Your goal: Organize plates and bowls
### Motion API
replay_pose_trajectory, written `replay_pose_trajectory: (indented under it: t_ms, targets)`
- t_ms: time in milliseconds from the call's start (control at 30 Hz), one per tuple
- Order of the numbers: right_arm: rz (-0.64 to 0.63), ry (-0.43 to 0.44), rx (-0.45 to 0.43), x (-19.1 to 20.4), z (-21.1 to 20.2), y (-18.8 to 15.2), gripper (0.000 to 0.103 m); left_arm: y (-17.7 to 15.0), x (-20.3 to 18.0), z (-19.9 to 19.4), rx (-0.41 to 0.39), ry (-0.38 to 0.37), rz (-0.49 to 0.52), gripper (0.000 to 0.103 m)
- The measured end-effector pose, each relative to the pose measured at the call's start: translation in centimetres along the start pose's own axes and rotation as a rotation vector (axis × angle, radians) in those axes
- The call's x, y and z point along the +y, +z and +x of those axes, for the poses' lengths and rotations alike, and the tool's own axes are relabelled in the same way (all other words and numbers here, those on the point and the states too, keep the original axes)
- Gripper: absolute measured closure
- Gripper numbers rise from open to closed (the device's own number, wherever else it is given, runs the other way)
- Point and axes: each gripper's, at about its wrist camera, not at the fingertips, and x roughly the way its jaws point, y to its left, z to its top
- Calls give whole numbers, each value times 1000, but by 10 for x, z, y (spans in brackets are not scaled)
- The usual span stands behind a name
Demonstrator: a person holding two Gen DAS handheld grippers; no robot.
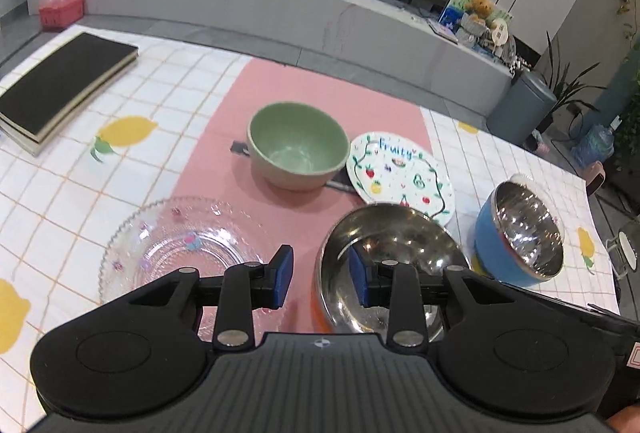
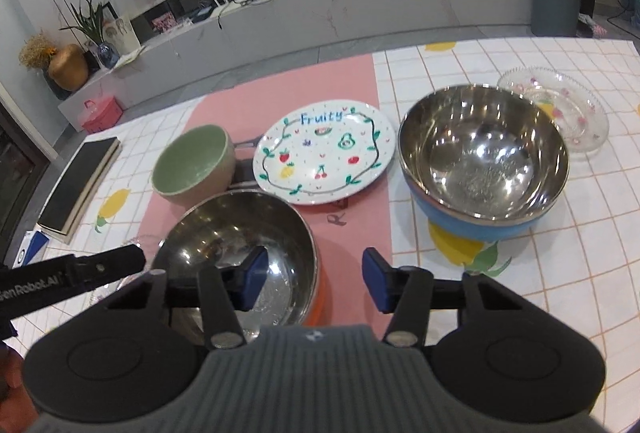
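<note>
On the table, a steel bowl with an orange outer shell (image 1: 384, 265) is sitting nearest, on a pink runner (image 1: 240, 137) laid over a white tiled cloth printed with lemons (image 1: 168, 81). The left gripper (image 1: 320, 279) is straddling this bowl's left rim: one blue pad is hanging outside the wall and the other inside the basin, and the jaws are standing partly spread, though whether the pads are pressing the rim cannot be told. The right gripper (image 2: 314, 283) is straddling the same bowl's right rim (image 2: 240, 233), its left pad over the basin and its right pad over the runner; its jaws are standing apart with clear gaps to the wall, gripping nothing.

Farther off, a pale green round bowl (image 1: 298, 149) is standing on the runner, and just right of it a white plate painted with fruit and the word "Fruity" (image 1: 400, 173) is lying propped at a slight tilt. A steel bowl with a blue outer shell (image 2: 484, 157) is resting to the right on the cloth, with a clear glass plate with small flower prints (image 2: 560, 109) beyond it. Another clear ribbed glass plate (image 1: 176, 253) is lying left of the orange bowl. A black book (image 1: 64, 85) is sitting at the far left.
</note>
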Motion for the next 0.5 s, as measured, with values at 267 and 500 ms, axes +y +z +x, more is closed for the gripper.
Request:
replay_pose_trajectory:
  t_ms: [267,500]
  targets:
    - [27,1,33,-4,9,-4,73,-10,-4,17,55,-8,-9,74]
    - [49,7,50,-4,10,-6,94,-9,-2,16,67,11,-8,96]
